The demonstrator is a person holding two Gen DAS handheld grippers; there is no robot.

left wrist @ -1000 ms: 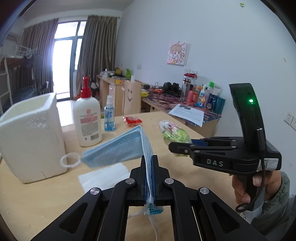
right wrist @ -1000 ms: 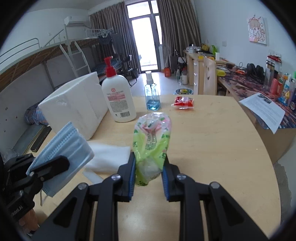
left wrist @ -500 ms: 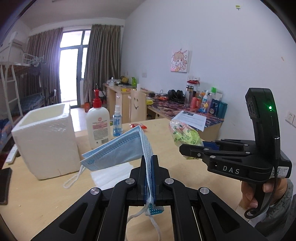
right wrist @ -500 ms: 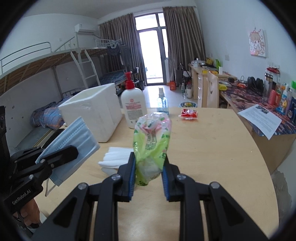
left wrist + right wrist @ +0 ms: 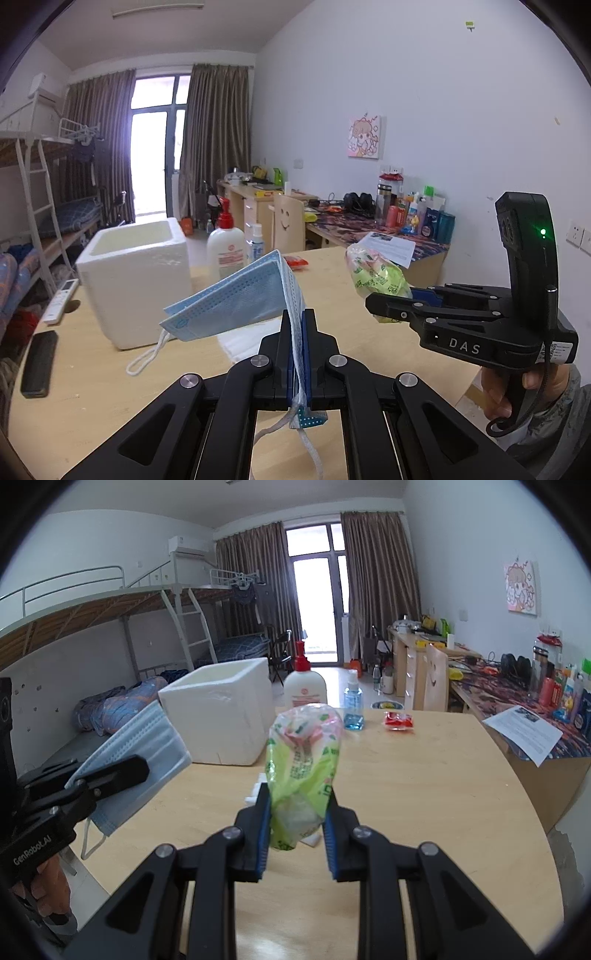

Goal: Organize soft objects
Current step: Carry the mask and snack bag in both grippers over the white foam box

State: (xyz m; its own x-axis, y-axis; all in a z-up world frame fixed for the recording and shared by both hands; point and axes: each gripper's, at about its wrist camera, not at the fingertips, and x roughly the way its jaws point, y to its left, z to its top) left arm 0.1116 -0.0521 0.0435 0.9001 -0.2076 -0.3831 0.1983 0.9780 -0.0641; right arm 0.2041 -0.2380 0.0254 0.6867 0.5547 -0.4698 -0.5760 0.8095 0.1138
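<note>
Dorm-room desk (image 5: 424,775) carries a white foam box (image 5: 221,723) near its far left edge, while your left gripper (image 5: 298,332) clamps a blue face mask (image 5: 236,299) and your right gripper (image 5: 297,812) squeezes a green tissue pack (image 5: 303,760), both held above the desk.

Left claw (image 5: 298,325) clamped fully closed, right claw (image 5: 297,823) narrowly parted and gripping, both hand-held, side by side, angled slightly down.
</note>
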